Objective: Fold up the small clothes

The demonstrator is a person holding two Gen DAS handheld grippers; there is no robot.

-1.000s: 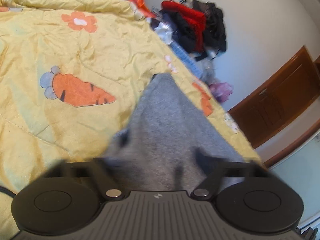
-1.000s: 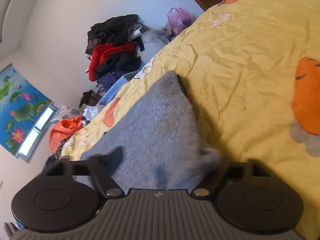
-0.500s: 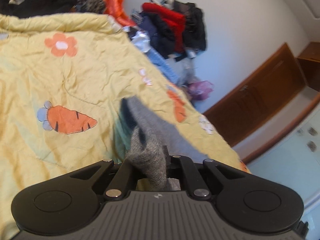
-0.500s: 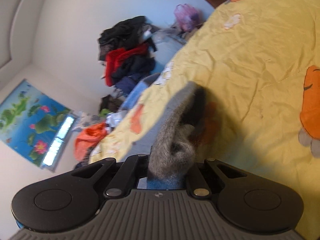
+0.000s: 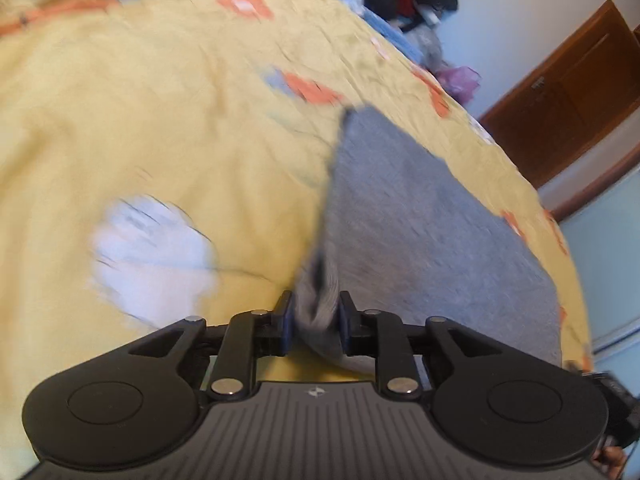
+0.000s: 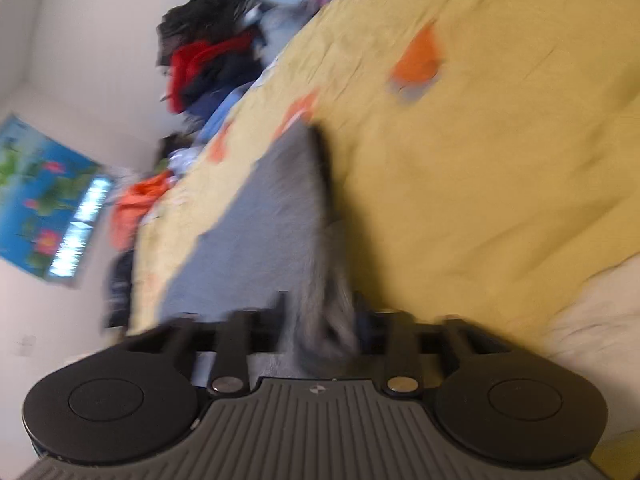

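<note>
On the yellow quilt (image 5: 160, 120), both grippers (left (image 5: 314, 322), right (image 6: 320, 320)) are opening, a grey garment (image 5: 420, 220) bunched between their fingers.

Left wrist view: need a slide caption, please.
Left tongs opening around a bunched corner of the grey garment lying on a yellow carrot-print quilt.
</note>
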